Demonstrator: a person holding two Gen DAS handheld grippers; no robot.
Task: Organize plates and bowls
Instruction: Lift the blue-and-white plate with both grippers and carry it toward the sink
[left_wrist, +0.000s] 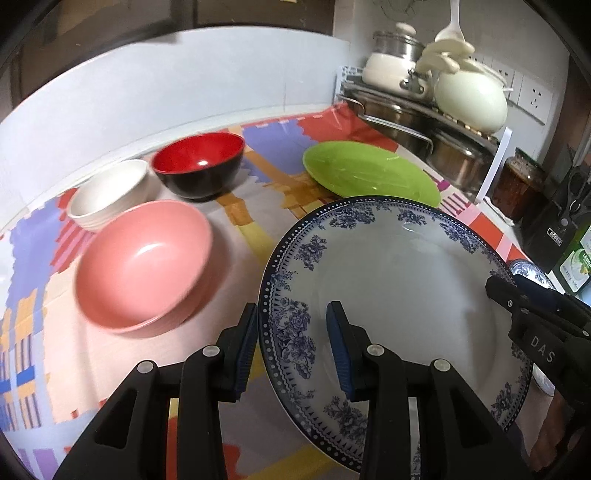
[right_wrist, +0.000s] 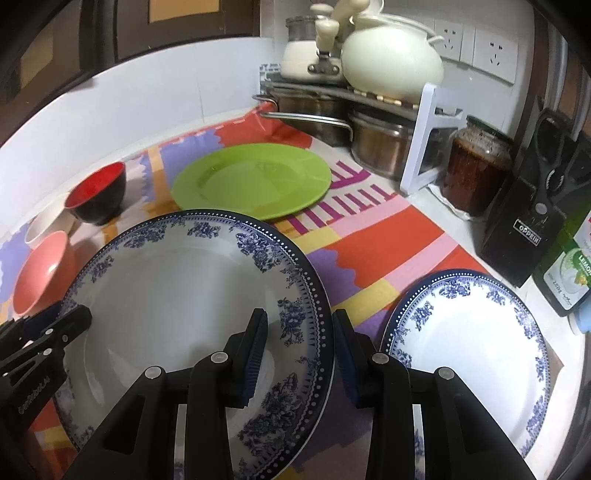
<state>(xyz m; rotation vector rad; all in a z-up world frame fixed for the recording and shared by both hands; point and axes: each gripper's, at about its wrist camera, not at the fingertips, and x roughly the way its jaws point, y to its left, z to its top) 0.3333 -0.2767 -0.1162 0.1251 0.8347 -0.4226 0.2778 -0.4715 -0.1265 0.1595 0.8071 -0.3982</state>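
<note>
A large blue-patterned white plate is between both grippers; it also shows in the right wrist view. My left gripper is open, its fingers straddling the plate's left rim. My right gripper is open, its fingers straddling the right rim. A green plate lies behind, also in the right wrist view. A pink bowl, a white bowl and a red-and-black bowl stand to the left. A second blue-patterned plate lies at the right.
A colourful cloth covers the counter. A rack with steel pots and white pots fills the back corner. A dark jar, a black knife block and a green bottle stand along the right.
</note>
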